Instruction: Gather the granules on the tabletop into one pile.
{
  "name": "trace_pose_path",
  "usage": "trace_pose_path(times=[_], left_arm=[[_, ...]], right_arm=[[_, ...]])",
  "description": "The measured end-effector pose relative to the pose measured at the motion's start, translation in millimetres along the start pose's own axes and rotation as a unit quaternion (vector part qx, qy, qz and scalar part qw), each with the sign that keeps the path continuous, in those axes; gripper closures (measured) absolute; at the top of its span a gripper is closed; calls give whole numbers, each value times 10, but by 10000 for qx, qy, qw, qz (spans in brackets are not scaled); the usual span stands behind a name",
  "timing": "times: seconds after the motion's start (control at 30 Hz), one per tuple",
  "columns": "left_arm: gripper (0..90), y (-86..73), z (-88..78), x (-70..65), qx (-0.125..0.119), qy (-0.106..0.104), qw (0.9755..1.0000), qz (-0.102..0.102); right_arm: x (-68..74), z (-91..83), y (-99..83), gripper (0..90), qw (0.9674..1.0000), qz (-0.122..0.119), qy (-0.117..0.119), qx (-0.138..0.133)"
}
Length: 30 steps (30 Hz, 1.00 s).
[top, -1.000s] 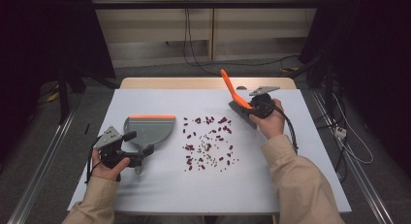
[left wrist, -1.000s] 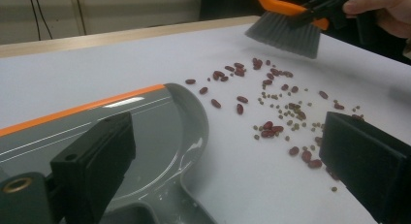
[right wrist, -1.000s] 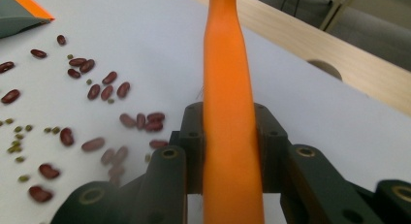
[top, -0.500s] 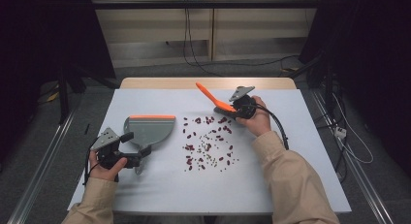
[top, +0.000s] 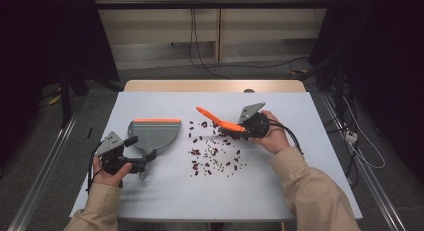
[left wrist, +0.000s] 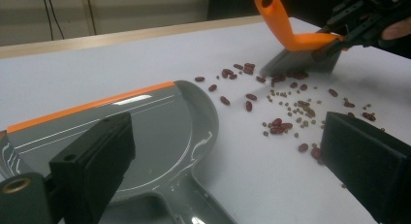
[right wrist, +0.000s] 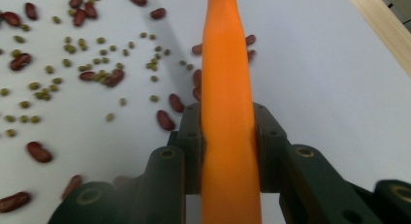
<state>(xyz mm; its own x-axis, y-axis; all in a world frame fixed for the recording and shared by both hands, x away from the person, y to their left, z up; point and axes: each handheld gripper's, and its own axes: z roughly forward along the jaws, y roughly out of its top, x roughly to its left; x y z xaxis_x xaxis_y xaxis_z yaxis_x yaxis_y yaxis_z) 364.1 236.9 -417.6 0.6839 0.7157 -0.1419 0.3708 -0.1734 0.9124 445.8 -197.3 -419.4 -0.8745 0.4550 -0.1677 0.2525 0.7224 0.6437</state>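
A grey dustpan [top: 152, 132] with an orange lip lies at the left of the white table [top: 310, 186]. My left gripper [top: 141, 150] stands open, its jaws wide on either side of the pan's handle [left wrist: 194, 204]. Red beans and small green beans [top: 215, 152] are scattered across the middle. My right gripper [top: 250, 125] is shut on the orange handle of a brush [top: 219, 122]. The handle points left over the beans. In the right gripper view the pads [right wrist: 191, 136] press the handle [right wrist: 228, 88] from both sides. The grey bristles [left wrist: 300, 64] touch the table at the far edge of the beans.
A wooden strip [top: 215, 85] runs along the table's far edge. Cables [top: 200, 46] lie on the floor beyond it, and more trail at the right [top: 357, 141]. Metal rails [top: 45, 181] flank the table.
My right hand has brought the brush down and to the left, from raised above the far right of the beans to low over their far edge. The left gripper and dustpan have stayed put.
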Motion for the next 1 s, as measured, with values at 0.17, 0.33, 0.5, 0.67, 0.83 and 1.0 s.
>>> trace_pose_path(times=[0.17,0.33,0.5,0.67,0.83,1.0], left_arm=[[56,0,-1,1,12,15,10000,23],[56,1,1,-4,35,23,10000,41],[56,-1,6,-13,36,19,10000,32],[56,-1,13,-14,34,0,10000,20],[56,-2,20,-14,57,-41,10000,25],[56,-5,33,-6,67,-72,10000,-15]], right_arm=[[142,-73,-31,712,9999,-66,101,-16],[238,-142,-67,712,9998,-37,202,-78],[245,-199,-74,713,9994,107,221,-238],[62,-211,-31,713,9978,402,22,-524],[-198,-45,59,713,9954,632,-173,-705],[-391,203,185,713,9938,733,-364,-754]])
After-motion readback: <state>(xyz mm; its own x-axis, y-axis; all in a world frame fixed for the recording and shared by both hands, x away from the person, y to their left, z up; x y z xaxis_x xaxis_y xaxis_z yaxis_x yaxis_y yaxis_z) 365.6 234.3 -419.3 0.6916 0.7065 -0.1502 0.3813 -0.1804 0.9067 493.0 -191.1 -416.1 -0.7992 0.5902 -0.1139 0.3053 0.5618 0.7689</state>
